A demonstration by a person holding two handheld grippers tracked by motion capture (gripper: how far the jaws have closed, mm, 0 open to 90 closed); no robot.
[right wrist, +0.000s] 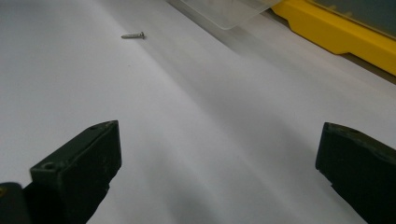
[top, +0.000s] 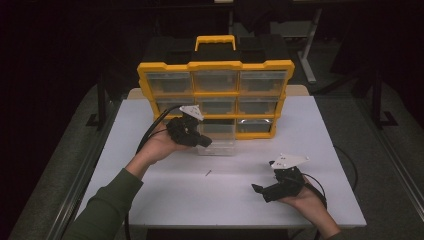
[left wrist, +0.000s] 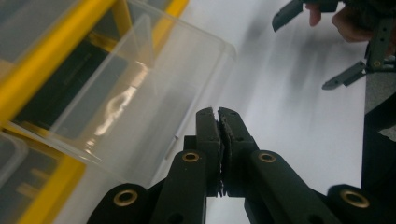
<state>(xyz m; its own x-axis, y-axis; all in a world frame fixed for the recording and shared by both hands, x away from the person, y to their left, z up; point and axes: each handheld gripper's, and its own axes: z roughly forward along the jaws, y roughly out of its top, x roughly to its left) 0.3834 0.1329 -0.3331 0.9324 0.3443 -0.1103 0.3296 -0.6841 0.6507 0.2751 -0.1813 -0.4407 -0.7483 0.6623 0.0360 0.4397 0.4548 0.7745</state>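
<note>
A yellow organizer box [top: 216, 66] with clear drawers stands at the back middle of the white table [top: 165, 197]. Its bottom middle clear drawer [top: 218, 145] is pulled out toward me. My left gripper [top: 205, 142] hovers at that drawer's front left, above the table. In the left gripper view its jaws [left wrist: 218, 115] are pressed together with nothing between them, right beside the drawer [left wrist: 140, 93]. A small screw [top: 208, 173] lies loose on the table in front of the drawer. My right gripper [top: 265, 176] rests open near the front right, and its view looks across the table at the screw [right wrist: 133, 35].
The organizer [right wrist: 336, 32] has a yellow carry handle [top: 215, 41] on top and takes up the table's back. Dark floor and table legs surround the table. The right gripper [left wrist: 315, 46] and its hand appear at the top right of the left gripper view.
</note>
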